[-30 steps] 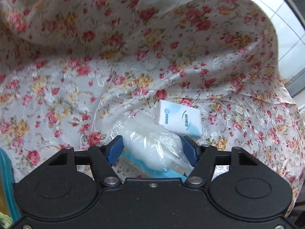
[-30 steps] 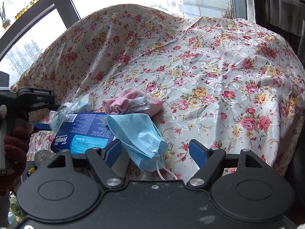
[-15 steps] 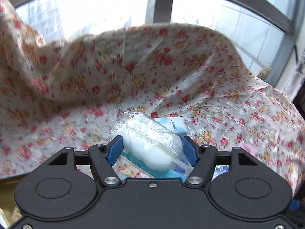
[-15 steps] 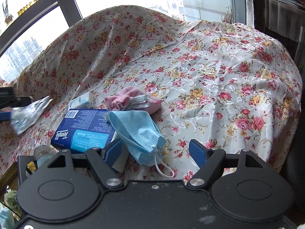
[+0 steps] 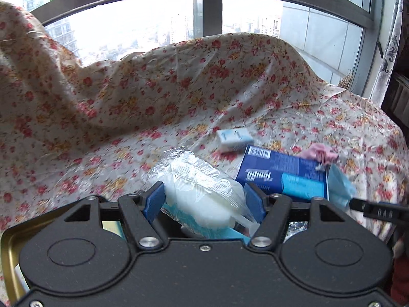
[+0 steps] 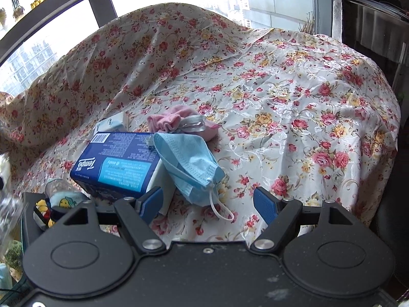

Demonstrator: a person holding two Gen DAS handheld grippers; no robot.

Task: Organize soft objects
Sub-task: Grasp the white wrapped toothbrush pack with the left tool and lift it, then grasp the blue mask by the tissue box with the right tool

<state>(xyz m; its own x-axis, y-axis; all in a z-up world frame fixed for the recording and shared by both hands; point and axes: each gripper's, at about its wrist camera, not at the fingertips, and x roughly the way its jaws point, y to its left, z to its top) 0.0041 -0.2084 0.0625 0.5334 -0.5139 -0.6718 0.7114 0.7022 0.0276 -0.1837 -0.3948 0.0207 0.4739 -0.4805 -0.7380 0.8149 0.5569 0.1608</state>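
My left gripper (image 5: 203, 203) is shut on a clear plastic bag of white soft pads (image 5: 202, 186), held up off the floral cloth (image 5: 127, 117). On the cloth lie a blue tissue pack (image 5: 281, 176), a small white and blue packet (image 5: 234, 138), a pink sock (image 5: 320, 153) and a blue face mask (image 5: 338, 188). In the right wrist view the blue tissue pack (image 6: 120, 162) lies left of centre with the face mask (image 6: 190, 165) draped over its right end, and the pink sock (image 6: 173, 121) lies behind. My right gripper (image 6: 208, 202) is open, just in front of the mask.
A gold tray rim (image 5: 7, 261) shows at the lower left under my left gripper. Small toys (image 6: 55, 204) sit on a dark ledge to the left of the right gripper. Windows and a curtain (image 5: 386, 58) stand behind the covered mound. A dark chair (image 6: 391, 209) is at far right.
My left gripper has lifted and swung right with the bag, rolling as it went; the tissue pack and mask have come into its view. The right gripper has hardly moved.
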